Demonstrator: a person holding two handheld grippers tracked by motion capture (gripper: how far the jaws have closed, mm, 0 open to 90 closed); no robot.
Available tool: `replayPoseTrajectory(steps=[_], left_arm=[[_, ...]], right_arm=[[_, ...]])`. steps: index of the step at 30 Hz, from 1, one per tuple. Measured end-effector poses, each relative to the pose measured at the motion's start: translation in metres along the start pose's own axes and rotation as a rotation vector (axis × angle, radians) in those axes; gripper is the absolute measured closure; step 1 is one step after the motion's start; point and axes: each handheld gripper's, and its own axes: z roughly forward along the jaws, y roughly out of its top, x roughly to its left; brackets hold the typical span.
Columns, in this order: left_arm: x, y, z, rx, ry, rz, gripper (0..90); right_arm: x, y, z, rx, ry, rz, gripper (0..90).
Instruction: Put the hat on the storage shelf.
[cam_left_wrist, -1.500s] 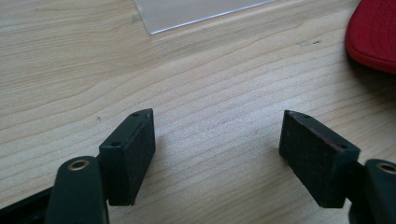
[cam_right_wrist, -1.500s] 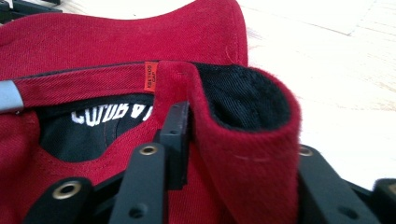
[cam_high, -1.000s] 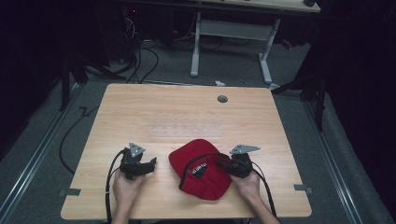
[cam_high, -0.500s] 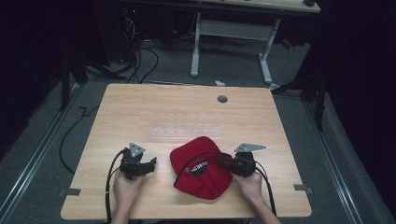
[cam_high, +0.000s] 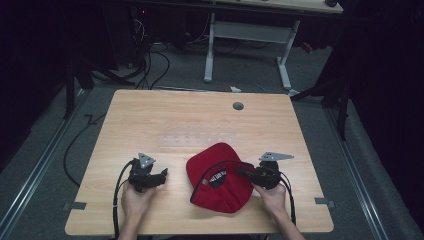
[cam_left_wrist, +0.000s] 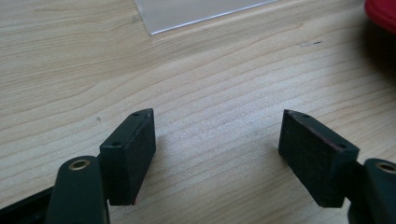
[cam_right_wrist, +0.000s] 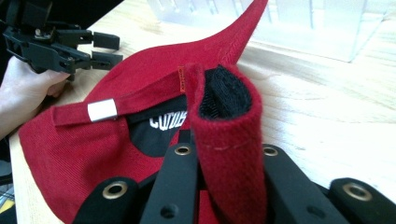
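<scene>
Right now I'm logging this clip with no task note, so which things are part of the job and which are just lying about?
In the job:
- red cap, its strap pinched in the right gripper
- left gripper, fingers open, resting beside it

Lying about:
- clear plastic piece on the table
- desk frame behind

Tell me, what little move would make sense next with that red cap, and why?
Probably bring the open left gripper across to grip the red cap near its metal buckle. The right gripper already pinches the folded strap, while the left one sits idle on the table.
</scene>
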Motion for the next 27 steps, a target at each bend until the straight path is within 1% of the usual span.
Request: replayPoseTrajectory(steps=[4, 7, 9, 10, 12, 14, 15, 16, 19, 21, 25, 27], left_arm=[[0.0, 0.0, -0.001, 0.005, -0.01, 0.004, 26.7], [-0.002, -0.001, -0.002, 0.014, -0.023, 0.012, 27.2], [-0.004, -0.002, -0.003, 0.011, -0.024, 0.055, 27.9], [-0.006, -0.002, -0.005, 0.005, -0.033, 0.063, 28.1], [-0.011, -0.001, -0.009, -0.008, -0.063, 0.056, 27.7], [-0.017, 0.001, -0.015, -0.016, -0.102, 0.049, 27.3], [-0.021, 0.001, -0.018, -0.015, -0.123, 0.053, 26.6], [-0.026, 0.001, -0.021, -0.015, -0.148, 0.064, 26.0], [-0.04, -0.003, -0.03, -0.014, -0.209, 0.133, 24.7], [-0.051, -0.008, -0.034, -0.012, -0.242, 0.178, 23.7], [-0.067, -0.017, -0.041, -0.007, -0.28, 0.244, 22.0], [-0.075, -0.021, -0.044, -0.002, -0.304, 0.287, 21.8]], right_arm=[[0.001, 0.0, -0.007, -0.015, -0.009, -0.004, 85.1], [0.0, 0.001, -0.011, -0.027, 0.0, 0.018, 85.1], [0.0, 0.002, -0.015, -0.038, -0.001, 0.016, 85.0], [-0.001, 0.002, -0.017, -0.04, -0.002, 0.014, 85.1], [-0.001, 0.003, -0.02, -0.04, -0.001, 0.014, 85.1], [-0.001, 0.006, -0.022, -0.04, -0.004, 0.016, 85.1], [-0.001, 0.008, -0.024, -0.043, -0.003, 0.018, 85.1], [0.0, 0.01, -0.025, -0.045, -0.002, 0.015, 85.1], [0.003, 0.015, -0.028, -0.052, -0.003, 0.005, 85.1], [0.003, 0.017, -0.029, -0.055, 0.001, 0.009, 85.1], [0.003, 0.02, -0.03, -0.058, 0.018, 0.039, 85.1], [0.001, 0.021, -0.03, -0.057, 0.027, 0.05, 85.1]])
